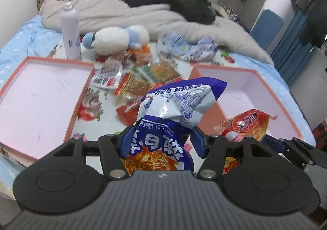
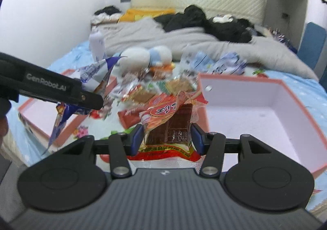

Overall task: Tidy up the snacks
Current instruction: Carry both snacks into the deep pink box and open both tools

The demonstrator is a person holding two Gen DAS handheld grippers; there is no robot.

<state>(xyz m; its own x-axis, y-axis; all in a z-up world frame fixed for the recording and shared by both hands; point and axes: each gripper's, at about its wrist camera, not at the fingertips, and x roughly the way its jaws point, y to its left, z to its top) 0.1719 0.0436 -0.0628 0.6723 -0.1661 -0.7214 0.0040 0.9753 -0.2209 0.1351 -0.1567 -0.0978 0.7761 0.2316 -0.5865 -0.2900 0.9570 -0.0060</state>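
Left gripper (image 1: 161, 142) was clamped on a blue-white snack bag (image 1: 173, 111); right gripper (image 2: 166, 138) pinched a red packet (image 2: 169, 113). Both were lifted clear of the snack pile (image 1: 139, 78). Best to carry each over its box before letting go. The left box (image 1: 40, 91) and right box (image 2: 265, 107), flanking the pile, were empty.

Bed (image 1: 36, 31) bearing boxes (image 1: 40, 95), probably snacks (image 1: 134, 78)

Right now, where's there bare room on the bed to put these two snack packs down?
Both pink-rimmed boxes look bare: the left box beside the white bottle, and the right box by the grey quilt. The strip between them is crowded with snack packets.
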